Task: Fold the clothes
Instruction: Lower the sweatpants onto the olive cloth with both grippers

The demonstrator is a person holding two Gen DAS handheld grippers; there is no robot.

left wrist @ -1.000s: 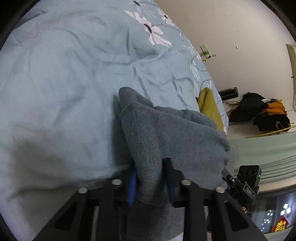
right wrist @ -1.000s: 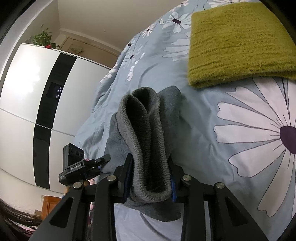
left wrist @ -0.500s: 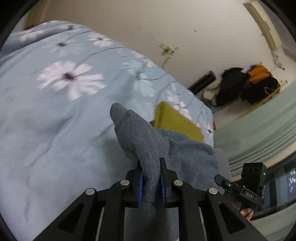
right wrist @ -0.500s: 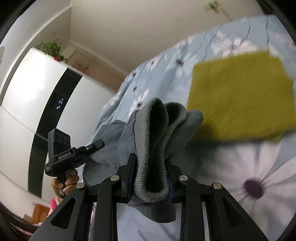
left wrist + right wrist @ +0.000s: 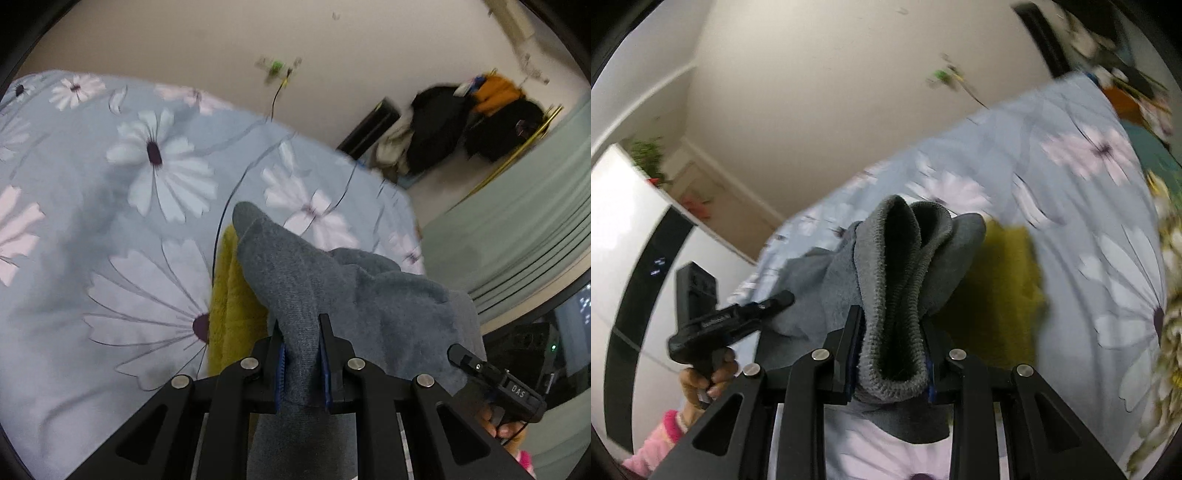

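- Left wrist view: my left gripper (image 5: 301, 360) is clamped on a fold of the grey garment (image 5: 332, 280), which runs up between the blue pads and ends in a rounded tip above them.
- Right wrist view: my right gripper (image 5: 890, 354) is clamped on the ribbed hem of the grey garment (image 5: 897, 280); the hem is doubled over and stands open like a tube between the fingers.
- Position of the garment: held between both tools, above the floral bedsheet (image 5: 110, 221), with slack cloth sagging between the two grips.
- Only the right wrist view shows the ribbed edge and the hollow of the fold; the left wrist view shows a smooth knit face.
- Under the garment lies a folded mustard-yellow cloth (image 5: 231, 314) on the sheet; in the right wrist view the same cloth (image 5: 1001, 291) appears just right of the grey hem.
- Each view shows the opposite tool: my right hand (image 5: 506, 428) on its handle at lower right, my left hand (image 5: 709, 376) on its handle at lower left.
- Left view only: dark bags (image 5: 461, 125) piled against the wall.
- Right view only: a white wardrobe (image 5: 624, 266) with a black stripe.
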